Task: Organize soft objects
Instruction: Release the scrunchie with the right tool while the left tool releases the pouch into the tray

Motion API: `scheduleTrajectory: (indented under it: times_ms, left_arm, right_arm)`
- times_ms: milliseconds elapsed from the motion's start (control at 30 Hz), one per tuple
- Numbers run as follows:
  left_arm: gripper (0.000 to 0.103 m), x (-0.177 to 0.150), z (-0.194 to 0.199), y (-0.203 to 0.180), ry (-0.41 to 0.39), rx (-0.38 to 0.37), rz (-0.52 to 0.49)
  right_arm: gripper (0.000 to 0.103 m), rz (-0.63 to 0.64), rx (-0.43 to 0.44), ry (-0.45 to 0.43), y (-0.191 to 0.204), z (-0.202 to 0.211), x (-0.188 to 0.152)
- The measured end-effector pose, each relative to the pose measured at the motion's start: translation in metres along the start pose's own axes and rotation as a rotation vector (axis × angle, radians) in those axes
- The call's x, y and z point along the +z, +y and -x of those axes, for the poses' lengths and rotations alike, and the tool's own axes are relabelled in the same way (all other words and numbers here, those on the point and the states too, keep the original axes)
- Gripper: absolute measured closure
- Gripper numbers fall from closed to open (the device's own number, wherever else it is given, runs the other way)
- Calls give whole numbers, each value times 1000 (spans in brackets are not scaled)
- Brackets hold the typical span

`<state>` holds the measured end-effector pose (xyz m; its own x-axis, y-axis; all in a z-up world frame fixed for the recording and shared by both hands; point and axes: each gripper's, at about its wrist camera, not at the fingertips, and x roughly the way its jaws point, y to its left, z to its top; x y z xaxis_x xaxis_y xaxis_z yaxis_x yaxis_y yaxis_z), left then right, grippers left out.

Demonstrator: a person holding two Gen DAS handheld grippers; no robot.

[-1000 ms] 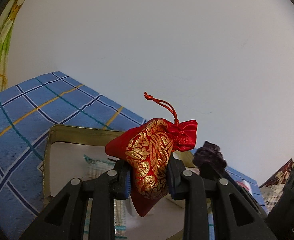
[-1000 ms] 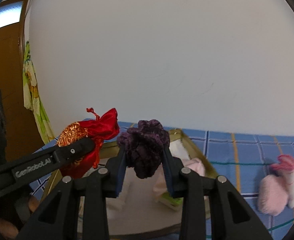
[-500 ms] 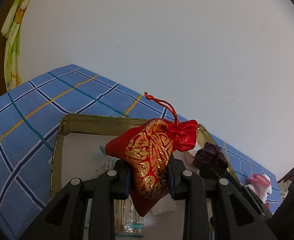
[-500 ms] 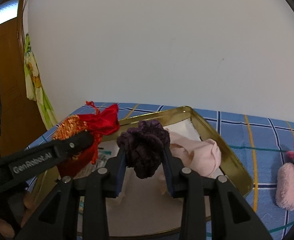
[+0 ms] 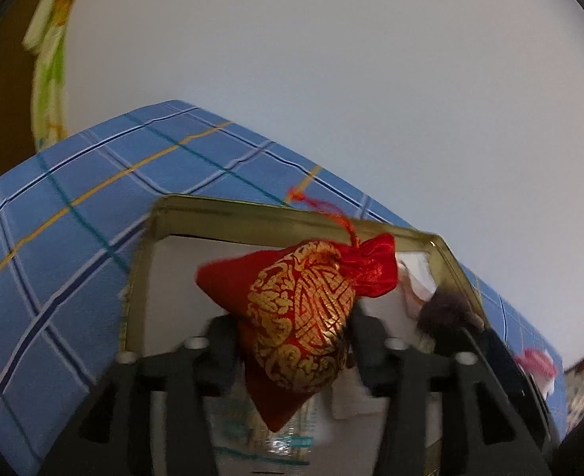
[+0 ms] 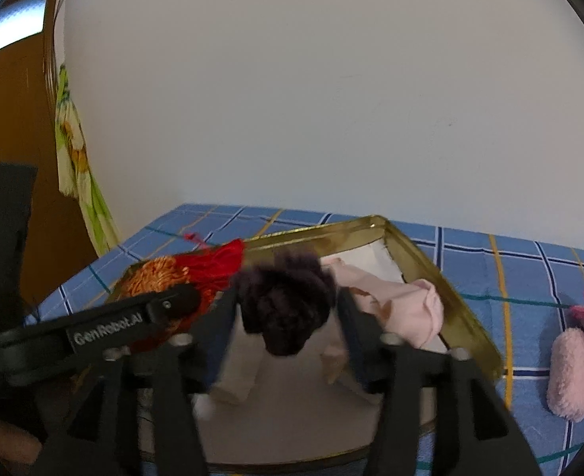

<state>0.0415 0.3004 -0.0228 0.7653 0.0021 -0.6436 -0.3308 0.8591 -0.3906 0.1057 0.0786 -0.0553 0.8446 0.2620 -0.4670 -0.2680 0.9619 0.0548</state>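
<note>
While both loads hang over the tin: release is under way.
Left gripper (image 5: 292,341): jaws have just been opening; red and gold embroidered drawstring pouch (image 5: 304,309) sits loosely between them, no longer pinched.
Right gripper (image 6: 288,317): jaws have just been opening; dark purple crocheted scrunchie (image 6: 286,305) is between them, apparently let go.
Gold rectangular tin tray (image 6: 462,317): holds a pale pink cloth (image 6: 403,305) near its right edge.
Left to do: fluffy pink pieces (image 6: 575,373) lie on the blue checked worktop (image 6: 530,269), right of the tin.
</note>
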Motion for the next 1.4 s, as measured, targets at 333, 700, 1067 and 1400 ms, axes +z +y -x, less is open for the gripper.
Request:
scheduleTrajectory:
  times_ms: [333,700,1067,1400]
  left_arm:
    - [29,4,16,4,-73,-104,47]
    - [29,7,49,19,-337,67,119]
    - [29,-9,43,-1,-348,98,34]
    - [29,-40,31,-47,-262,47,-97]
  right_arm:
    - [19,-34,-69,-117,-9,30,-4]
    - [9,-38,-214,-288,-27,71,-6]
    - [8,13,-249,-243,-32,88,-18]
    - [8,5,-281,-227,-52,111,-27]
